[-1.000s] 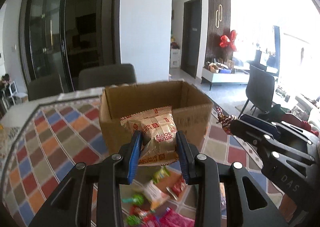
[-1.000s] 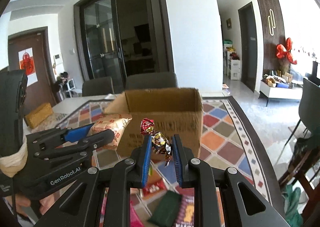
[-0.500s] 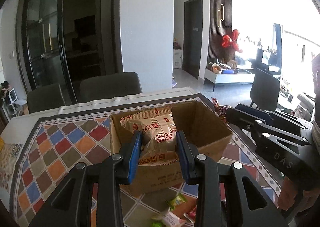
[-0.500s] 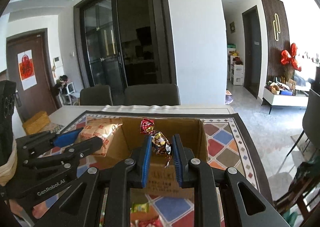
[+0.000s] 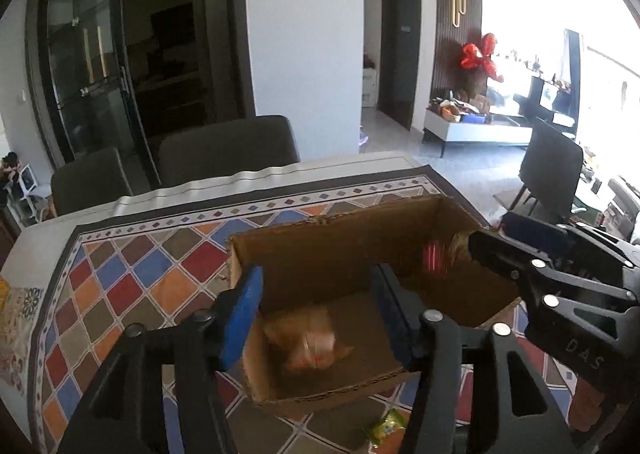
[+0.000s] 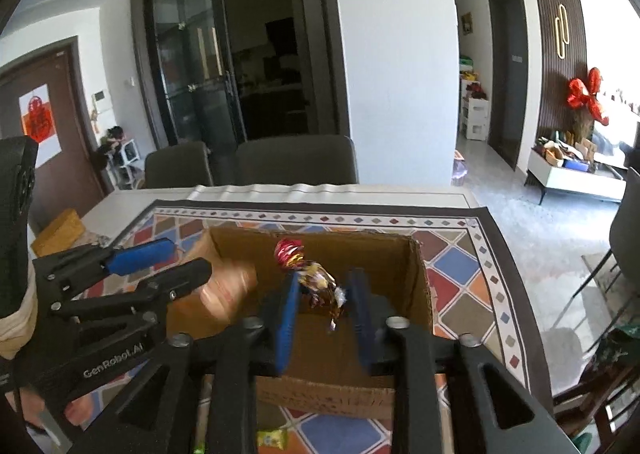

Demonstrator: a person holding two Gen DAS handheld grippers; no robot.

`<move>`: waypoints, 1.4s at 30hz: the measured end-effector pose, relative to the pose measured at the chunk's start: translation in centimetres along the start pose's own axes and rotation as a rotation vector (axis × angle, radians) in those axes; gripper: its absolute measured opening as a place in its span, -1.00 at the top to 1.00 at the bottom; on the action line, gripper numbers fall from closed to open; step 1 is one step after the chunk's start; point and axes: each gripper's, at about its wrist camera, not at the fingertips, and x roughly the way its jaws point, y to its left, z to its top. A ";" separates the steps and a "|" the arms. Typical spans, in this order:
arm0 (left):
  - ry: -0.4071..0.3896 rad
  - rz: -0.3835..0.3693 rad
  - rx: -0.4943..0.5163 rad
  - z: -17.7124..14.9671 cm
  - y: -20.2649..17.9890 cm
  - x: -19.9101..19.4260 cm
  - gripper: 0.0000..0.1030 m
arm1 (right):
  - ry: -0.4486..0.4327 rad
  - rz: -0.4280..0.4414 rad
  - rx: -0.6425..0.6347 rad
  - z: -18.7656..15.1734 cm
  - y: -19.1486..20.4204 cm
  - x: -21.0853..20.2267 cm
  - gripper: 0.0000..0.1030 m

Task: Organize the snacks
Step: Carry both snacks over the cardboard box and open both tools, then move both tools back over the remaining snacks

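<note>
An open cardboard box (image 5: 332, 215) (image 6: 312, 236) stands on a colourful chequered tablecloth (image 5: 132, 278). My left gripper (image 5: 318, 314) hangs over the box with its jaws opening and nothing between them. Below it, a blurred orange biscuit packet (image 5: 314, 346) (image 6: 228, 290) is dropping to the box floor. My right gripper (image 6: 324, 314) is also over the box, jaws opening. A foil-wrapped candy (image 6: 308, 274) with a red top is still between the parted pads, leaning towards the left one. Each gripper shows in the other's view, right gripper (image 5: 560, 274) and left gripper (image 6: 160, 266).
A green wrapped sweet (image 5: 384, 428) (image 6: 272, 438) lies on the cloth in front of the box. Two dark chairs (image 5: 228, 149) stand behind the table. A yellow-brown packet (image 6: 60, 230) sits at the table's far left. The table edge (image 6: 486, 209) runs close on the right.
Both grippers moved forward until they are above the box. The left jaws opened and the biscuit packet fell out. The right jaws parted around the candy.
</note>
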 end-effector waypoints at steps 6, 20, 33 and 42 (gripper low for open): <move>-0.031 0.033 0.017 -1.5 -0.2 -2.3 -0.32 | -0.021 -0.032 -0.008 -0.6 0.4 -1.4 0.15; -0.106 0.048 0.040 -6.4 -0.5 -10.2 -0.50 | -0.082 0.025 -0.022 -4.2 3.0 -7.8 -0.02; -0.090 0.030 0.069 -13.1 -0.9 -14.1 -0.51 | -0.054 0.071 -0.070 -8.6 5.6 -11.0 -0.02; -0.103 0.021 0.130 -17.2 -1.9 -15.7 -0.51 | 0.012 0.080 -0.087 -12.3 6.3 -11.7 -0.02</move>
